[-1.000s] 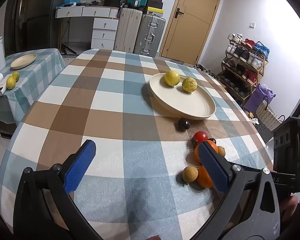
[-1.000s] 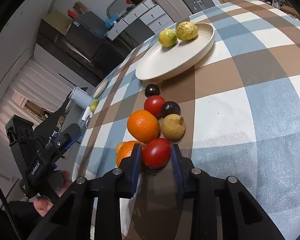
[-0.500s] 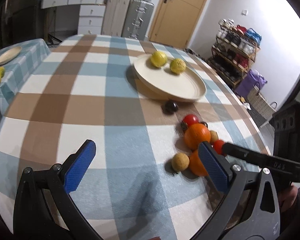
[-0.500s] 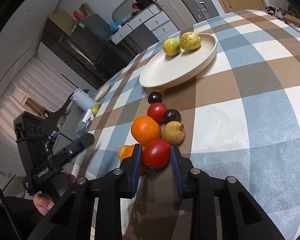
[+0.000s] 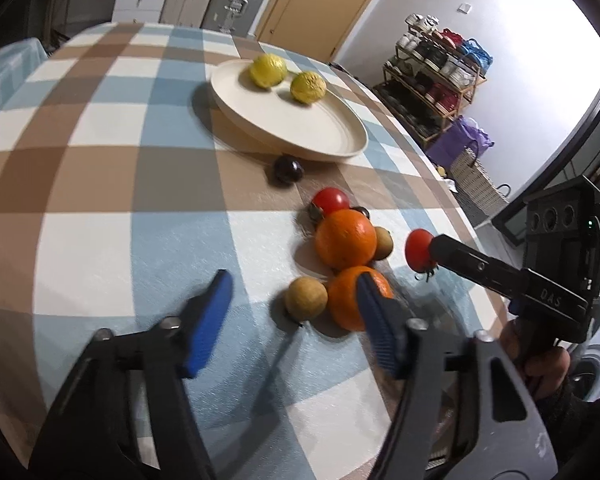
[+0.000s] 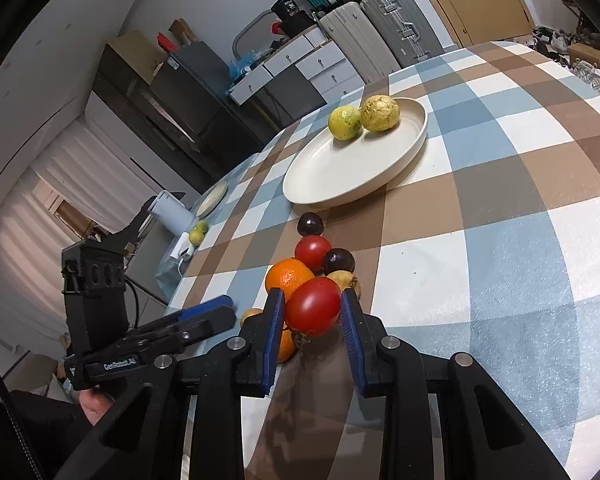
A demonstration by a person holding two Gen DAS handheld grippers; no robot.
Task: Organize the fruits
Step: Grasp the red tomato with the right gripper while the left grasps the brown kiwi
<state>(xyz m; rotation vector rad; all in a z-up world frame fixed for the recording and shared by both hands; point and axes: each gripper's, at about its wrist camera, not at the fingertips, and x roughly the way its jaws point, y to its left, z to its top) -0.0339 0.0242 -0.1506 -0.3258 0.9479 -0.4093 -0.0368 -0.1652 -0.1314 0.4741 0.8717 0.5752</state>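
Red and glossy, the tomato (image 6: pixel 313 306) is sitting clamped between the right gripper (image 6: pixel 312 320)'s blue fingers (image 6: pixel 274 330), lifted just clear of the bench (image 6: pixel 500 280) above the near fruit cluster. It looks light, smooth and soft-skinned, so it is probably calling for a gentle squeeze across its widest part, as it is being held now; harder pressure could split it. It is roughly round, with no marked long axis; its dried stem end (image 6: pixel 300 338) is pointing down and toward the near side. The left gripper (image 5: pixel 292 316) is closing, its fingers (image 5: pixel 208 320) straddling a tan fruit (image 5: pixel 305 299) without pressing on it, beside an orange (image 5: pixel 350 300). The plate (image 6: pixel 320 184) is lying farther off, holding two yellow fruits.
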